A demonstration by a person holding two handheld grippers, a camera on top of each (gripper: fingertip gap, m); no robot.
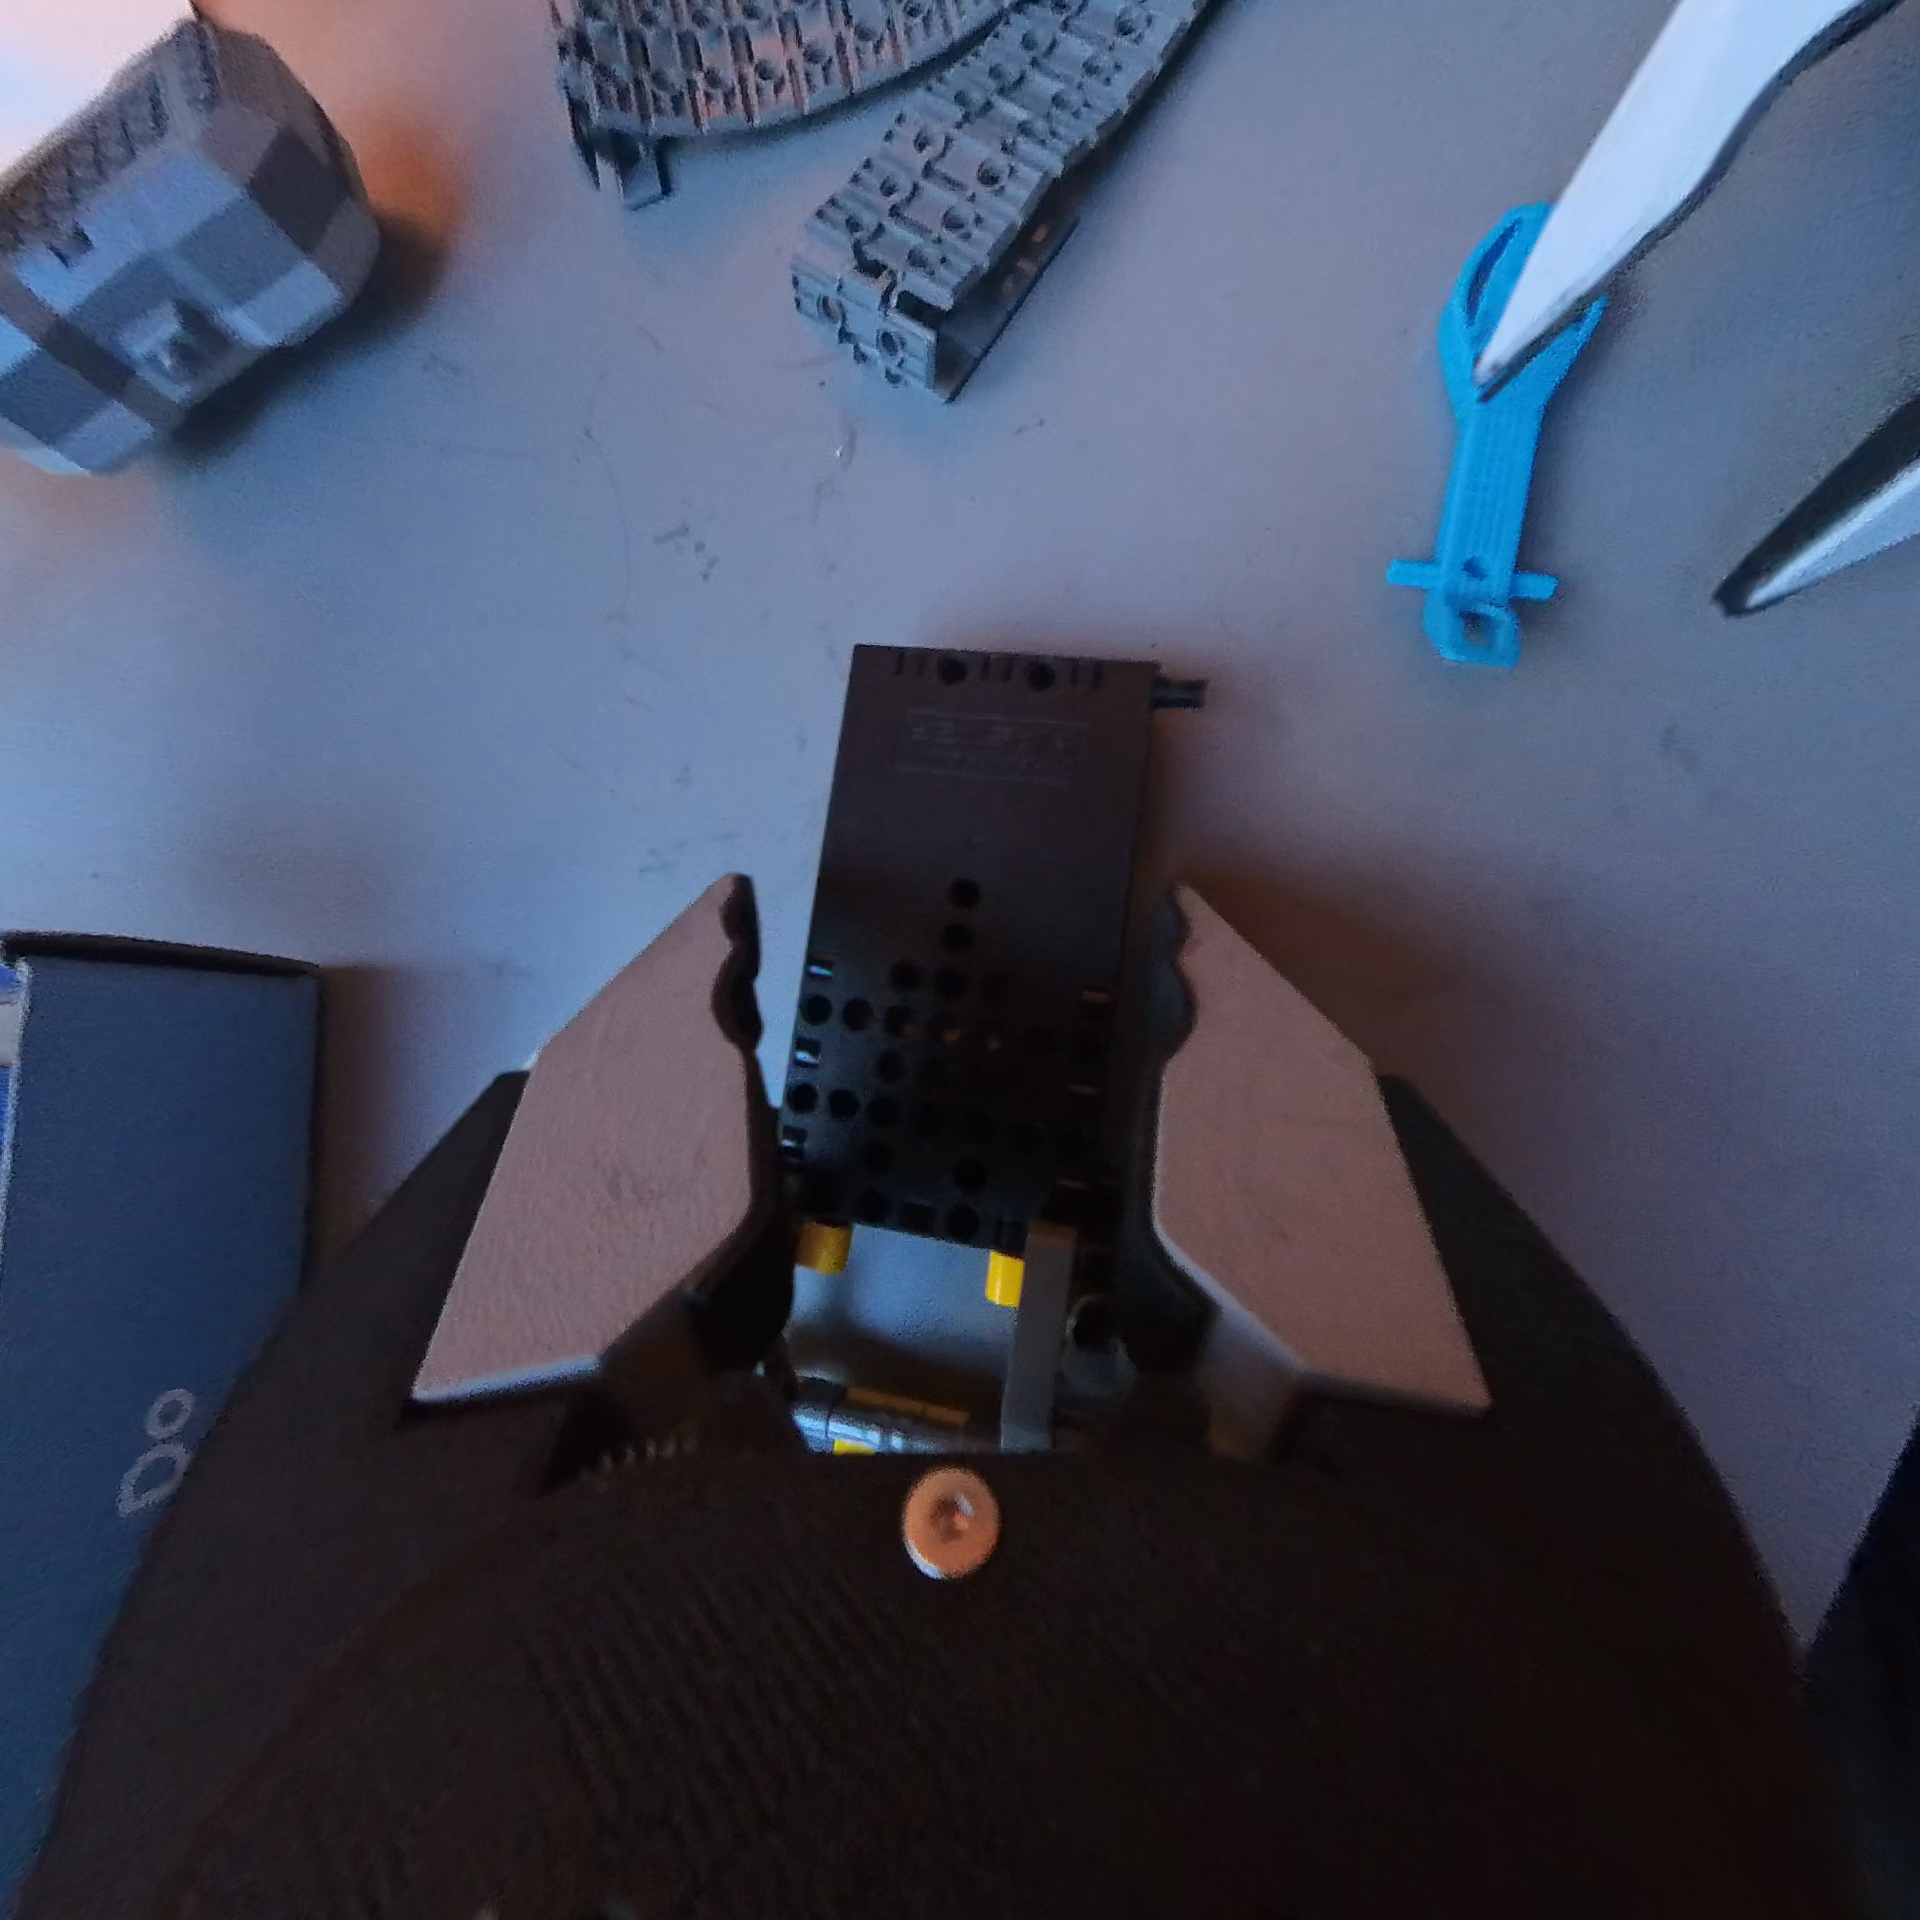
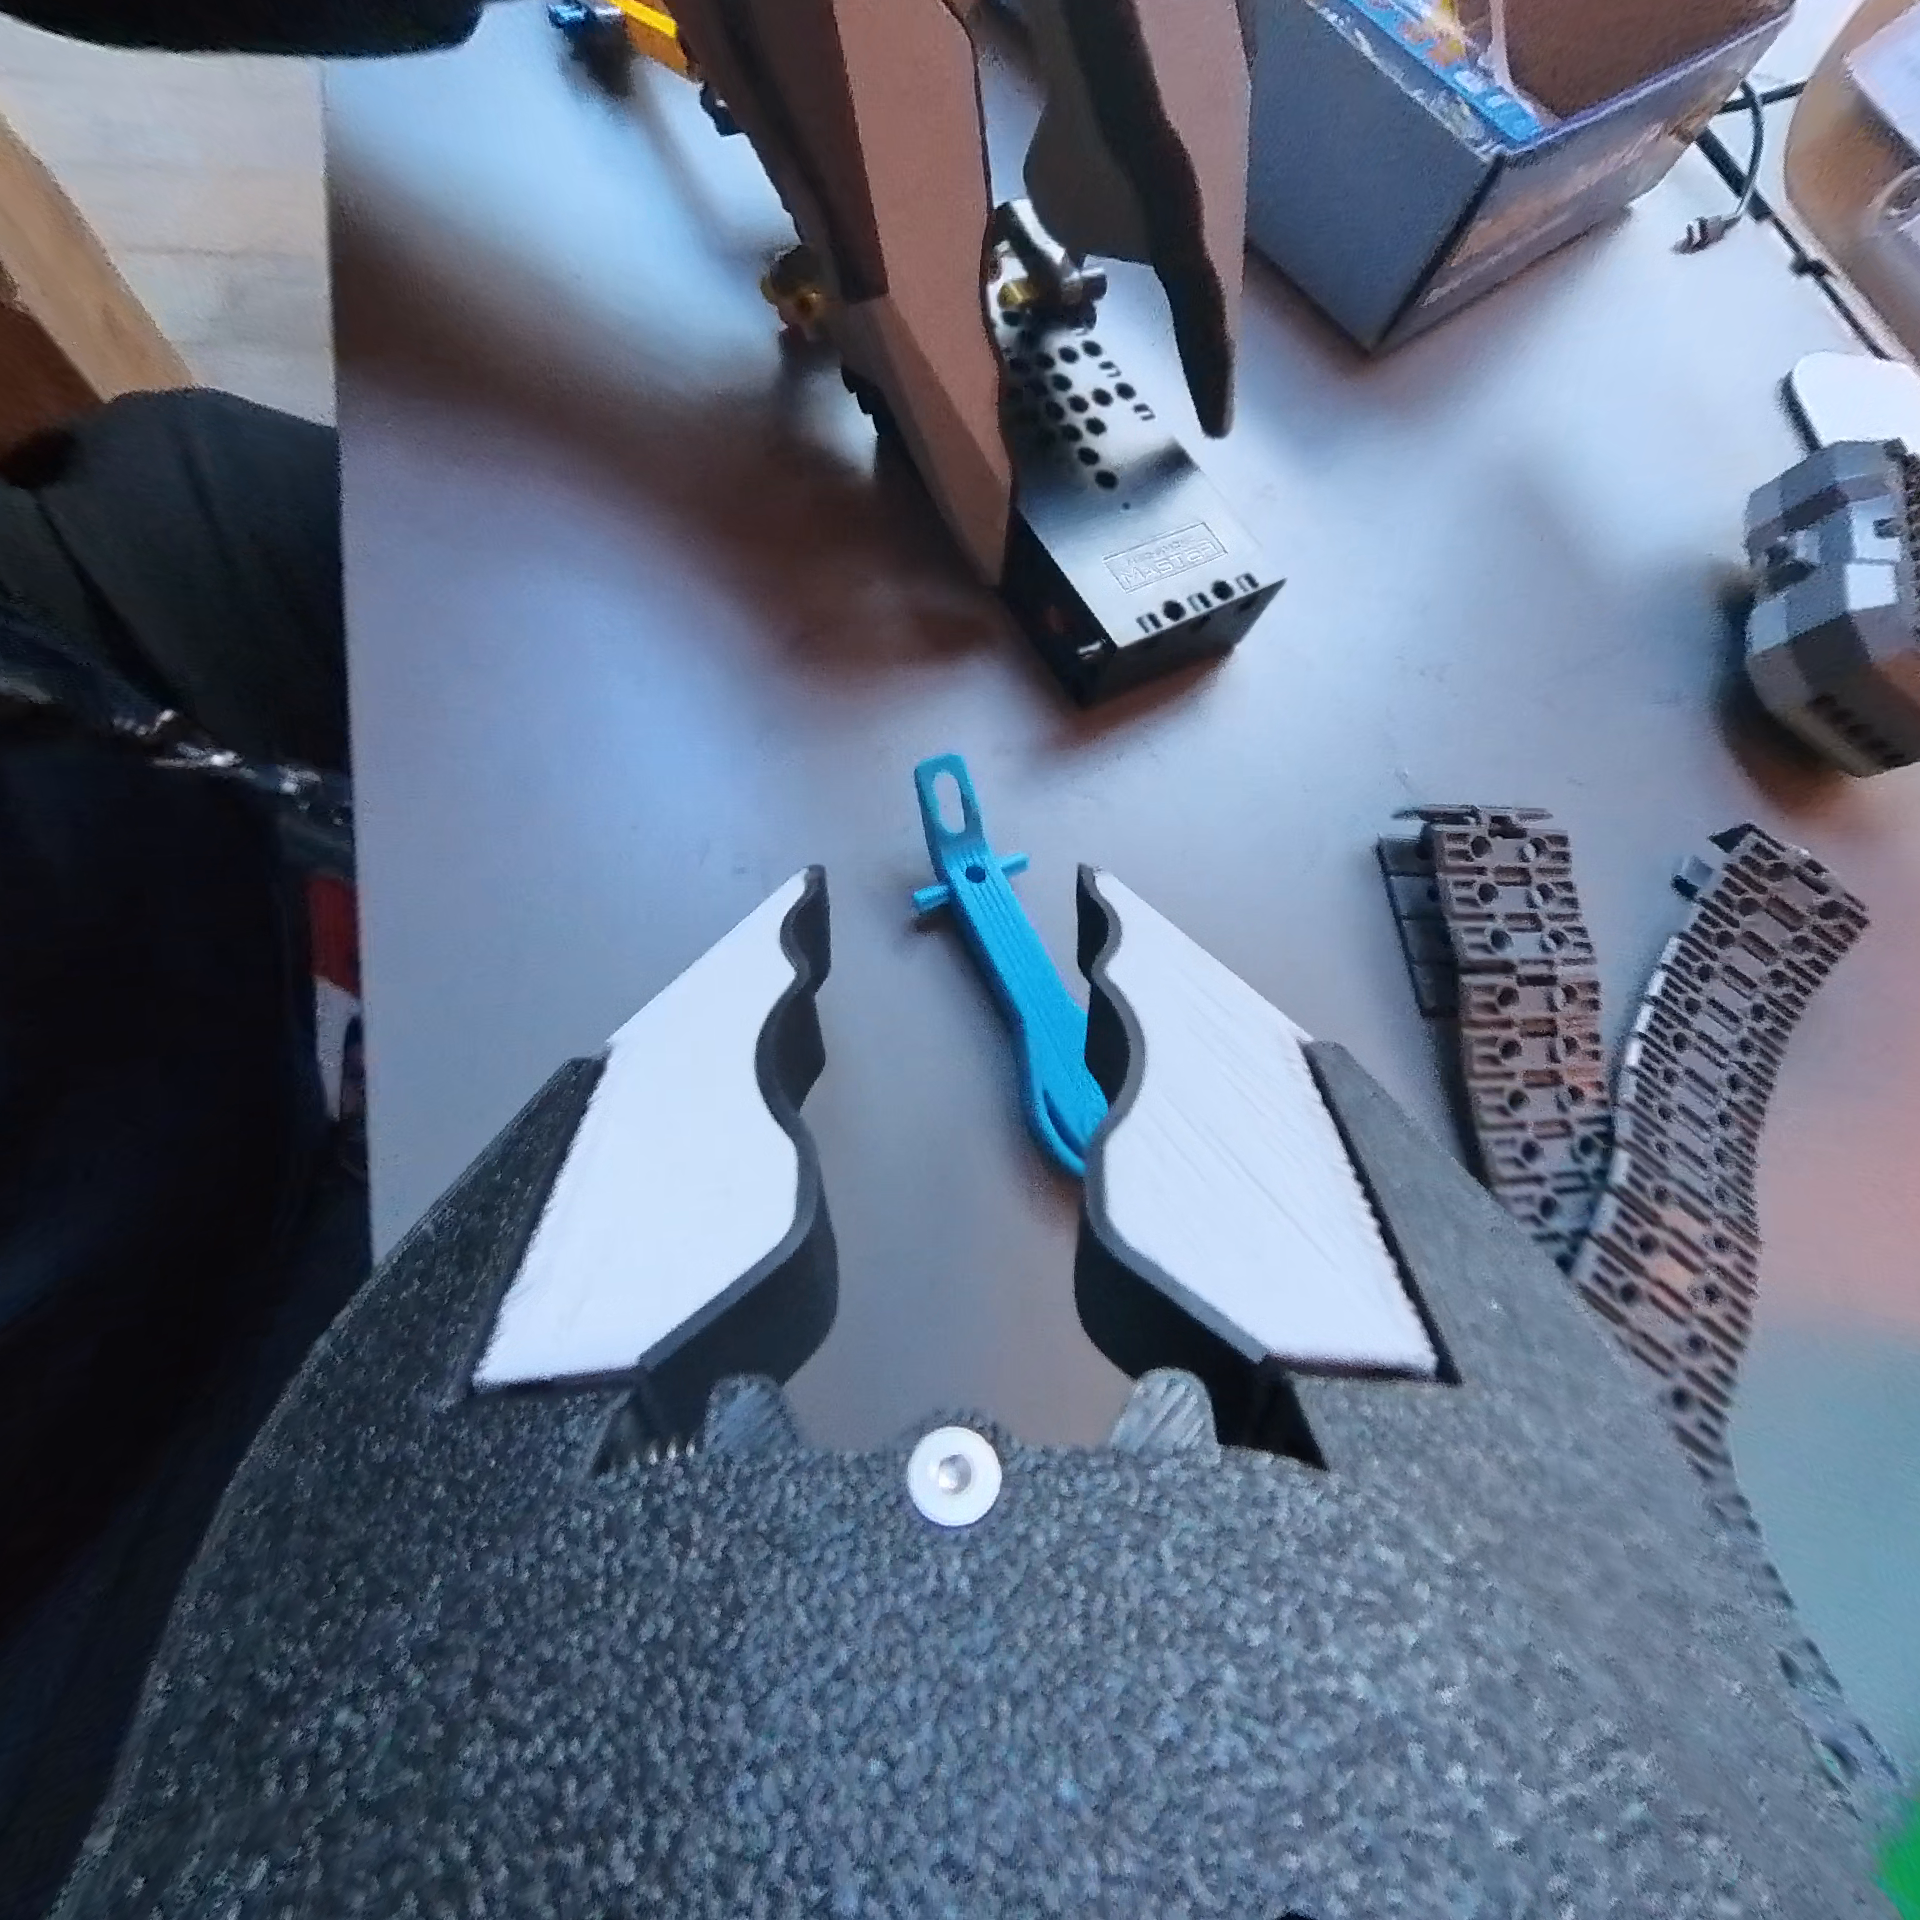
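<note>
1. The left gripper [image 1: 961,1049] has its fingers either side of a black perforated block [image 1: 987,935] that rests on the grey table [image 1: 416,675]. The left finger presses against the block's side. On the right side a thin gap appears in the left wrist view, so I cannot tell whether the block is firmly pinched or only bracketed. The right wrist view shows the same block [image 2: 1132,520] between those fingers, with one end on the table.
2. The block's near end carries yellow pins and grey parts. These sit deep in the finger throat, which suggests it is being steadied lengthwise along the fingers.
3. The right gripper [image 2: 954,914] has its fingers spread and holds nothing. It hovers low over a blue plastic tool [image 2: 997,966], which lies flat on the table between the fingers. The forked end of the tool passes under the right finger. Contact cannot be confirmed.
4. In the left wrist view the blue tool [image 1: 1481,457] lies well to the right of the block, with a pale fingertip of the right gripper over its upper end.
5. Two grey tread strips [image 2: 1621,1039] lie just beside the right gripper.
6. A grey faceted brick assembly [image 1: 166,260] sits well apart.
7. A dark box [image 1: 156,1195] stands at the left edge.
</note>
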